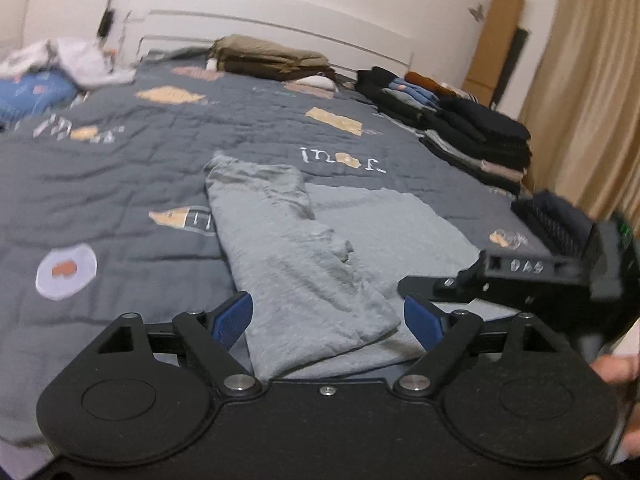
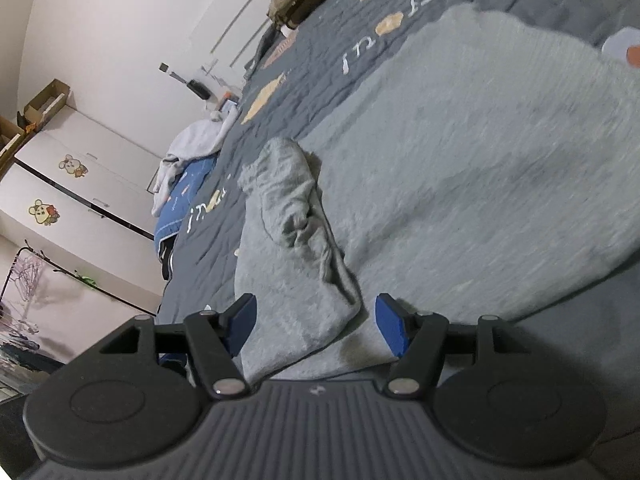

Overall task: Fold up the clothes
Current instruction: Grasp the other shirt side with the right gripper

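Observation:
A light grey garment [image 1: 320, 248] lies partly folded on the dark grey quilt [image 1: 120, 168], one sleeve laid lengthwise over its body. My left gripper [image 1: 328, 322] hovers over the garment's near edge with its blue pads [image 1: 234, 320] wide apart and touching nothing. My right gripper comes in from the right as a black body [image 1: 532, 272], low over the garment's right side. In the right wrist view the right gripper [image 2: 316, 326] is open, and the folded sleeve [image 2: 296, 240] of the garment [image 2: 480, 160] runs between its blue pads [image 2: 390, 330], which do not press on it.
Stacks of folded dark clothes [image 1: 472, 128] line the bed's right edge, and a folded olive pile [image 1: 272, 58] sits at the headboard. Unfolded light clothes [image 1: 68, 60] lie heaped at the far left. A beige curtain [image 1: 592, 80] hangs at the right. A hand [image 1: 616, 368] shows at the right edge.

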